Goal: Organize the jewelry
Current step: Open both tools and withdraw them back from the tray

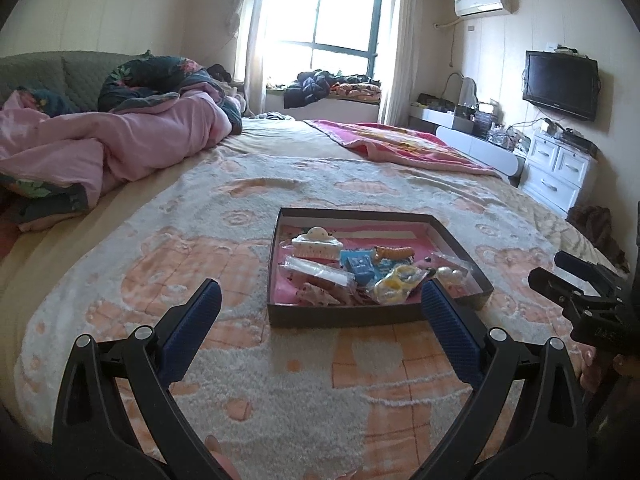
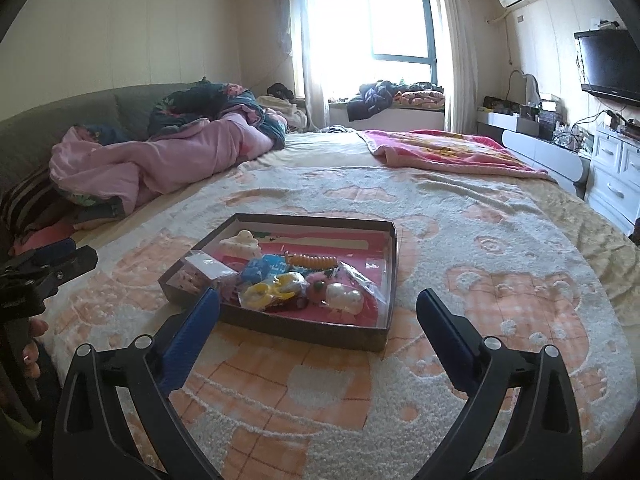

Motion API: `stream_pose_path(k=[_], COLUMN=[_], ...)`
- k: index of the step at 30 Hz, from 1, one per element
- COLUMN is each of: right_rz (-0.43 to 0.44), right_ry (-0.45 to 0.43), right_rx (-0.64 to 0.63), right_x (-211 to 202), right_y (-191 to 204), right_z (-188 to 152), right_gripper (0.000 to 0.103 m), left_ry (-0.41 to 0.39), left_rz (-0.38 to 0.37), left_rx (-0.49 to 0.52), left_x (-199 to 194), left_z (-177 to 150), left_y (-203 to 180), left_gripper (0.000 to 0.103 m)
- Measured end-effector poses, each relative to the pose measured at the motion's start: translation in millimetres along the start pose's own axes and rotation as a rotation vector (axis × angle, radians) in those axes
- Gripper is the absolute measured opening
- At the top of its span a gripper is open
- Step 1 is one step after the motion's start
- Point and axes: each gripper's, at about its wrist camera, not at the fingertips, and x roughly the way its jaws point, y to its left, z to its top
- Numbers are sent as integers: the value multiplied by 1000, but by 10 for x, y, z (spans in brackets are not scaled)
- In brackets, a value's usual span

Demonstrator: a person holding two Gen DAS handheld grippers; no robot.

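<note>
A shallow dark box (image 1: 376, 316) with a pink floor lies on the bed; it also shows in the right wrist view (image 2: 304, 330). In it lie a white hair claw (image 1: 316, 242), a blue packet (image 1: 358, 266), an orange spiral piece (image 1: 394, 253), a yellow item in a clear bag (image 1: 394, 284), pearl pieces (image 2: 344, 295) and other bagged trinkets. My left gripper (image 1: 320, 292) is open and empty, just before the box's near edge. My right gripper (image 2: 318, 300) is open and empty, above the near side of the box. The right gripper also shows at the right edge of the left wrist view (image 1: 580, 292).
The bed has a cream and orange fleece cover (image 1: 280, 380). A pink duvet (image 1: 120, 140) is heaped at the far left, a pink blanket (image 1: 404, 144) at the far right. White drawers (image 1: 556, 172), a desk and a wall television (image 1: 560, 84) stand beyond the bed's right side.
</note>
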Motion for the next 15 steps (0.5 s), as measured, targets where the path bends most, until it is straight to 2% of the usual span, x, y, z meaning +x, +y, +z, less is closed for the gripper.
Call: stream_pose_path(k=[15], right_rz=[-8], right_ry=[-28], right_rx=[-11], right_x=[-133], right_y=[93], right_z=[-207], right_gripper=[96], left_ry=[-35], left_rz=[5], left_rx=[5], left_x=[-105], left_z=[-201], left_y=[-36], left_gripper=[92])
